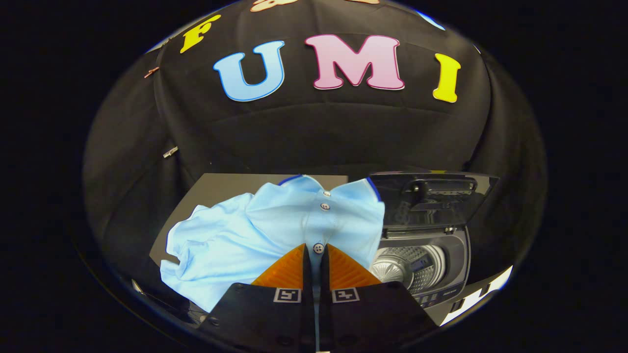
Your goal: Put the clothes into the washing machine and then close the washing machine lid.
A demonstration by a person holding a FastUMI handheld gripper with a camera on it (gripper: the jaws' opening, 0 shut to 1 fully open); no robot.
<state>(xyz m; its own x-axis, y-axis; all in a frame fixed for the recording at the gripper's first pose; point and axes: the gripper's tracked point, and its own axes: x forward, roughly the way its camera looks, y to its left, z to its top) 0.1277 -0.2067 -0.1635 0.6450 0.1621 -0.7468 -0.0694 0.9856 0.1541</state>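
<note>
A light blue polo shirt (235, 240) with a buttoned placket hangs from my gripper (318, 251), lifted above the dark table (221, 184). Both fingers press on the placket fabric near a button, so the gripper is shut on the shirt. The shirt's body droops to the left of the fingers, its collar standing up beyond them. To the right of the fingers stands a small top-loading washing machine (444, 255). Its dark lid (431, 196) is raised upright at the back, and the perforated metal drum (409, 267) is exposed. The shirt's right edge overlaps the machine's left side.
The black cloth wall of the booth rises behind the table and the machine. A control panel (434, 296) runs along the machine's front edge. The table surface extends behind the shirt to the left of the machine.
</note>
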